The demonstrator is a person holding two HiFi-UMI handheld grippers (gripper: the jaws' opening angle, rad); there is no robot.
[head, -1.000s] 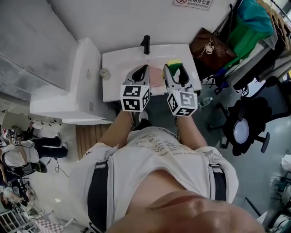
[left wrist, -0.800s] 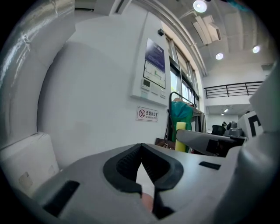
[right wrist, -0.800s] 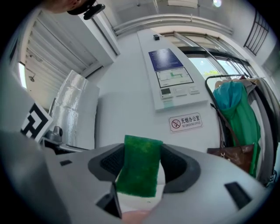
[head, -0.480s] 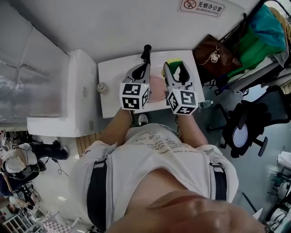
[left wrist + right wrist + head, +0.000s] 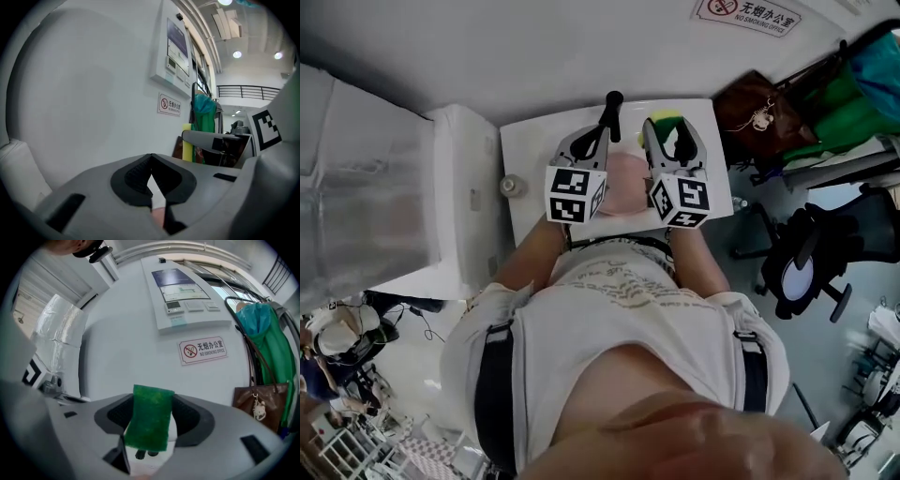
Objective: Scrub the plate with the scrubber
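Note:
My left gripper (image 5: 596, 134) hangs over the white sink (image 5: 530, 141), close to the black faucet (image 5: 612, 103). Its jaws are shut. In the left gripper view a pink sliver of the plate (image 5: 159, 216) shows between the shut jaws of the left gripper (image 5: 150, 159). The pink plate (image 5: 625, 183) sits between the two grippers in the head view. To the right, my right gripper (image 5: 668, 127) is shut on a green and yellow scrubber (image 5: 664, 119). The scrubber (image 5: 149, 420) stands upright between the pads of the right gripper (image 5: 152, 401).
A small bottle (image 5: 514, 186) stands on the sink's left edge. A white ledge (image 5: 455, 206) runs along the left. A brown bag (image 5: 757, 114) hangs at the right, with an office chair (image 5: 811, 258) below it. The wall is right behind the faucet.
Both grippers have moved forward over the sink toward the faucet, still side by side. The plate and the scrubber stay with them. Neither gripper's jaws have changed.

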